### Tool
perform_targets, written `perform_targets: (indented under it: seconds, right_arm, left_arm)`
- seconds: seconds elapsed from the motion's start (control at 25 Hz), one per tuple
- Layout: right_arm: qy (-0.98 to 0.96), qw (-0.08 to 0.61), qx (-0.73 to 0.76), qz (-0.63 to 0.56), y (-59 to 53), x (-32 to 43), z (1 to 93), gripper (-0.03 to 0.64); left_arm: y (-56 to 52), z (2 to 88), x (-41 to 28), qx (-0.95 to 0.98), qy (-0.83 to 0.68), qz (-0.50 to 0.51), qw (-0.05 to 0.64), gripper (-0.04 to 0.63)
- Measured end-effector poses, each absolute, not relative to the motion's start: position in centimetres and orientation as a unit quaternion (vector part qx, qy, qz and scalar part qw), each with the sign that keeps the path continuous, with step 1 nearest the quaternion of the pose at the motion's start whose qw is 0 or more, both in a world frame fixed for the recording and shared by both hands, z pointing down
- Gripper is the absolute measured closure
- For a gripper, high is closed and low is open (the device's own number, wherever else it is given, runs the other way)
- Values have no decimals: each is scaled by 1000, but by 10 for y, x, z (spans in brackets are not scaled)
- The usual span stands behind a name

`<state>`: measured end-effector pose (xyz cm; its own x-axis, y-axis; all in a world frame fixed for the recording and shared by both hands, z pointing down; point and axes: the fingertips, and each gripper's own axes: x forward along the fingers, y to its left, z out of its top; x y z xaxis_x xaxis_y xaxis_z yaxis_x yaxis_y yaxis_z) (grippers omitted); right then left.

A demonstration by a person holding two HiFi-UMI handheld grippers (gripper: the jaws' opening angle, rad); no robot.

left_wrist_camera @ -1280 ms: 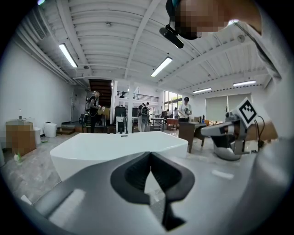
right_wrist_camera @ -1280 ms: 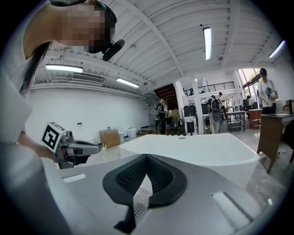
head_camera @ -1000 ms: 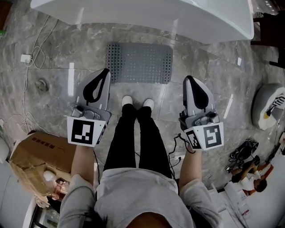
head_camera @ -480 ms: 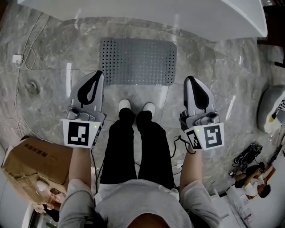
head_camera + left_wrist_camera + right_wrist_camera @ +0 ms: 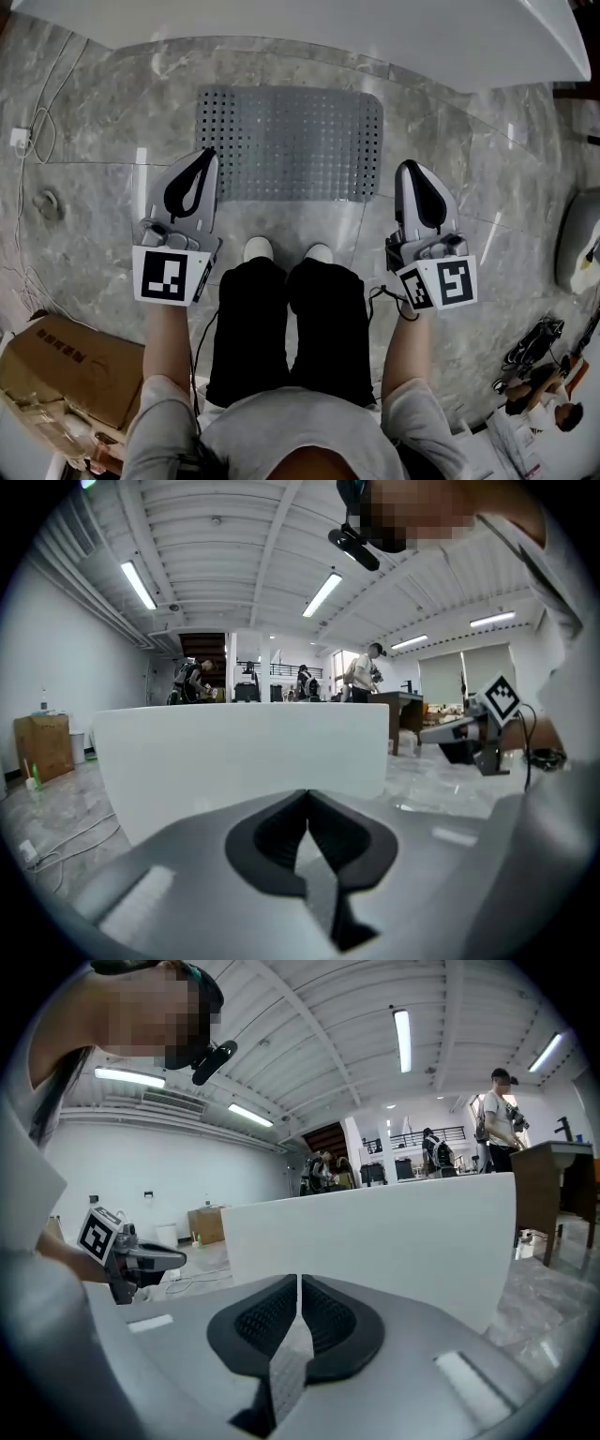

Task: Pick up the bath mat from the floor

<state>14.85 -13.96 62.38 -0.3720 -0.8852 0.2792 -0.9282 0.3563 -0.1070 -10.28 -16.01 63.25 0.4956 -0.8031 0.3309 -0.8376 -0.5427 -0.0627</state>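
Note:
The grey perforated bath mat [image 5: 289, 142] lies flat on the marble floor in front of the white bathtub [image 5: 375, 37], seen in the head view. My left gripper [image 5: 204, 156] hovers over the mat's near left corner, shut and empty. My right gripper [image 5: 410, 168] is held just right of the mat's near right corner; its jaws are starting to open, with only a hairline slit and nothing in it. In the gripper views the left gripper [image 5: 307, 794] and the right gripper [image 5: 298, 1281] both point level at the tub wall [image 5: 234, 752], and the mat is hidden.
The person's white shoes [image 5: 258, 249] stand just short of the mat's near edge. A cardboard box [image 5: 66, 370] sits at the lower left. Cables [image 5: 28, 141] and a floor drain [image 5: 47, 202] are at the left. Bags and clutter lie at the lower right [image 5: 539, 375].
The head view has shifted forward, so the mat sits lower and larger in it. Both grippers have come closer to the mat's near corners. Nothing has been taken hold of.

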Motion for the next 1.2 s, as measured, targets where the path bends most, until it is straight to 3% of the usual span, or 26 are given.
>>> perform_targets:
  seconds: [0.52, 0.84, 1.2]
  right_arm:
    - [-831, 75, 543, 98, -169, 148, 768, 598]
    - [-842, 81, 525, 90, -170, 137, 798, 593]
    - [-834, 77, 536, 103, -171, 153, 827, 578]
  left_arm:
    - [-192, 760, -107, 864, -481, 152, 10, 594]
    - [-184, 790, -116, 859, -488, 155, 12, 594]
    - [-191, 836, -136, 849, -499, 163, 62, 594]
